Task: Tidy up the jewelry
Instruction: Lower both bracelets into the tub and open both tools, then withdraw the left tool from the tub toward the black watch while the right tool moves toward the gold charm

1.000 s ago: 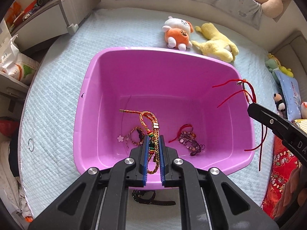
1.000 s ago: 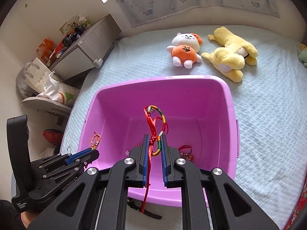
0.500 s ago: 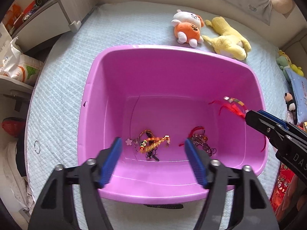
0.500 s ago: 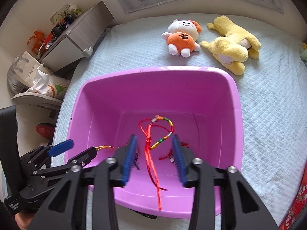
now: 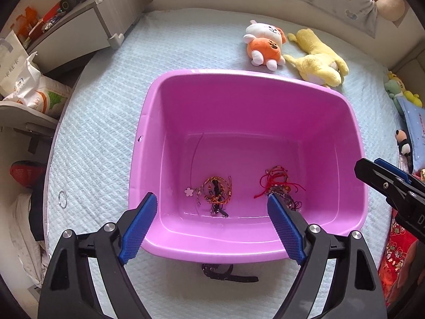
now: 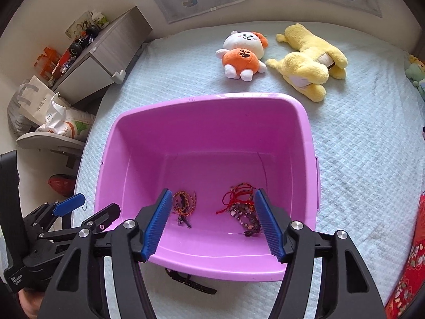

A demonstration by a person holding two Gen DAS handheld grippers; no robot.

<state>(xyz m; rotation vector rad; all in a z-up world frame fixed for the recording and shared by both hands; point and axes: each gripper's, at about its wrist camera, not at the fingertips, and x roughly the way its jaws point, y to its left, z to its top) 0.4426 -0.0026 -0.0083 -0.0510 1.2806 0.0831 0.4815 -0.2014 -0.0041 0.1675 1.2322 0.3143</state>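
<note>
So both drops just landed: 1 s ago each gripper pinched a bracelet, now left gripper [image 5: 212, 222] and right gripper [image 6: 211, 219] gape wide, empty. Both jewelry piles [image 5: 216, 195] [image 6: 240, 208] lie in the pink tub [image 5: 239, 79], between the jaws.

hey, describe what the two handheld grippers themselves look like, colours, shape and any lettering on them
Both look alike. The left gripper and right gripper have black angular plastic linkage arms joined by round silver bolts. Each finger carries a long blue pad with a fine ribbed, gridded texture. White lettering runs along the black bodies, too small or cropped to read. No cables or sleeves show.
</note>
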